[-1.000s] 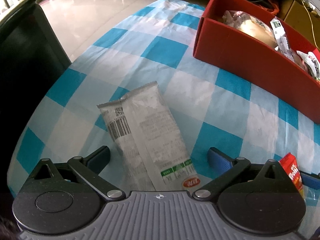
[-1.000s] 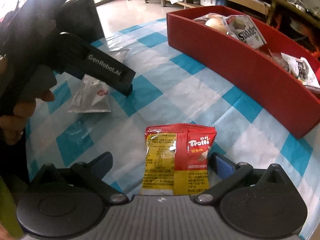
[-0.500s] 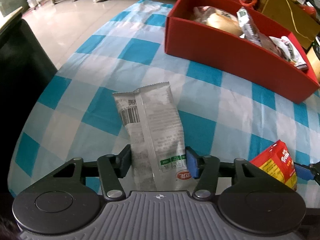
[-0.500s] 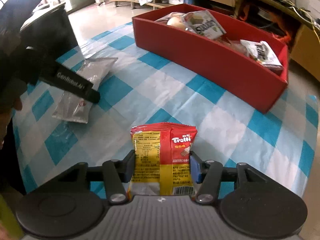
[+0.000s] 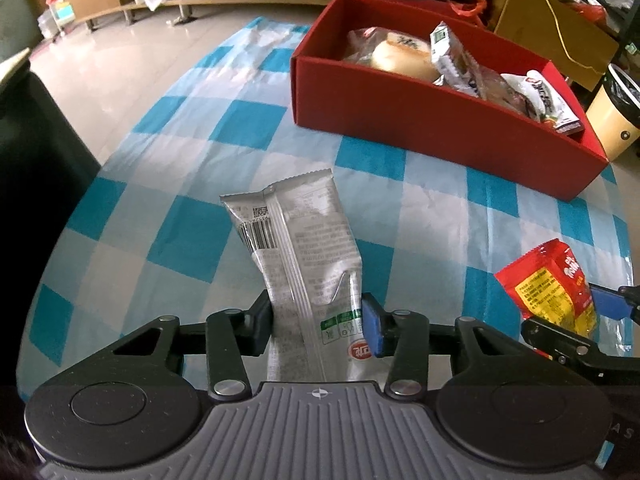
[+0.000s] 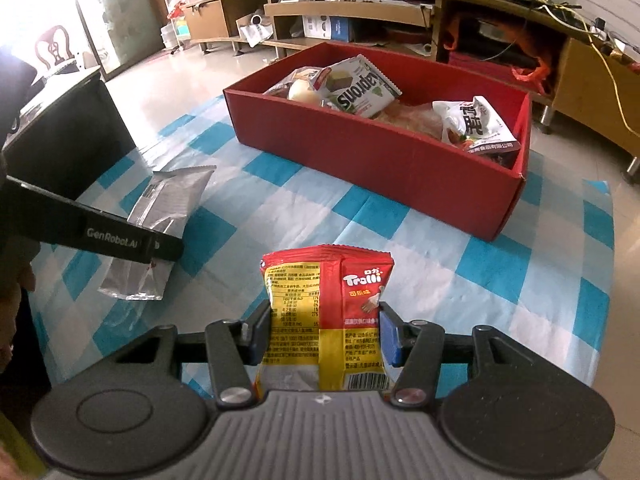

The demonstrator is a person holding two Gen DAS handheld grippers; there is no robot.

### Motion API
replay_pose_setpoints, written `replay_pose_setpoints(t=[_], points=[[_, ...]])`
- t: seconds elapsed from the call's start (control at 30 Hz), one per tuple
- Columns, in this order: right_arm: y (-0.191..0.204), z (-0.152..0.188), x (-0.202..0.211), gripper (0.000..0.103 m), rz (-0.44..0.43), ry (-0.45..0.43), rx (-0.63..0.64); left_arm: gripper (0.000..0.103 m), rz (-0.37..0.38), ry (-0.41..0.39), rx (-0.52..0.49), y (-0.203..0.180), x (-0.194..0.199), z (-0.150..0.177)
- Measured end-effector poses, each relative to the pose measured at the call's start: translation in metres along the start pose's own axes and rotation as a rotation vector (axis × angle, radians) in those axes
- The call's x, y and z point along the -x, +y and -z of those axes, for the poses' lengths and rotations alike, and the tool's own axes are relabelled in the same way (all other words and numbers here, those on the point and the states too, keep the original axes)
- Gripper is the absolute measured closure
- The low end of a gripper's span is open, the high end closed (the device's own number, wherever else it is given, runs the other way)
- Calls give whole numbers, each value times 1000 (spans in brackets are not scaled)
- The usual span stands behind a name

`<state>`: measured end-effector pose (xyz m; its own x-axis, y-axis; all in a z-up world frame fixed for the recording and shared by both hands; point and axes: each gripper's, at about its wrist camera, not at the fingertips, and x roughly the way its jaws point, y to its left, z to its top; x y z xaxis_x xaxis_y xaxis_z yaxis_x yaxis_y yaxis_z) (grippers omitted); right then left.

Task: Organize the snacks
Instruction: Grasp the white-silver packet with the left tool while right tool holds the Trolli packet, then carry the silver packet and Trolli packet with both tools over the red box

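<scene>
A silver snack packet [image 5: 296,232] stands up between my left gripper's fingers; the left gripper [image 5: 316,322] is shut on its lower end, just above the blue-and-white checked cloth [image 5: 200,152]. My right gripper [image 6: 324,332] is shut on a red and yellow Trolli packet [image 6: 328,280], which is also held upright. That red packet [image 5: 548,280] shows at the right edge of the left wrist view. The silver packet [image 6: 168,208] hangs at the left of the right wrist view. A red box [image 6: 360,160] lies beyond both, holding a bun, a wafer packet and other snacks.
A black piece of furniture [image 5: 40,140] stands off the table's left edge. Past the box's right end a cream bin [image 5: 612,120] stands on the floor. A long low wooden shelf unit [image 6: 360,0] runs along the back wall. A hand [image 6: 16,280] shows at far left.
Both grippers went from wide open to shut on their packets. The silver and red packets have come up off the cloth, and both views have tipped up toward the red box.
</scene>
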<state>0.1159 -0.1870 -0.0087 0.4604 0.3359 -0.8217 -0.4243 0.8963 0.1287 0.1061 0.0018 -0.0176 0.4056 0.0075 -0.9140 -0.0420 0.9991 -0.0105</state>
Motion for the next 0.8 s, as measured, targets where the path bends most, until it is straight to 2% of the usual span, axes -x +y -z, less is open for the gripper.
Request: replay_pose_setpoints(t=[0.4,0.8], points=[[-7,-8,4,51,-2,-33,-27,51,21,-18,-1,-4,7,0],[-21,-20,12,51,7,-81,-72,51,25,-86,-35,-13,21,-5]])
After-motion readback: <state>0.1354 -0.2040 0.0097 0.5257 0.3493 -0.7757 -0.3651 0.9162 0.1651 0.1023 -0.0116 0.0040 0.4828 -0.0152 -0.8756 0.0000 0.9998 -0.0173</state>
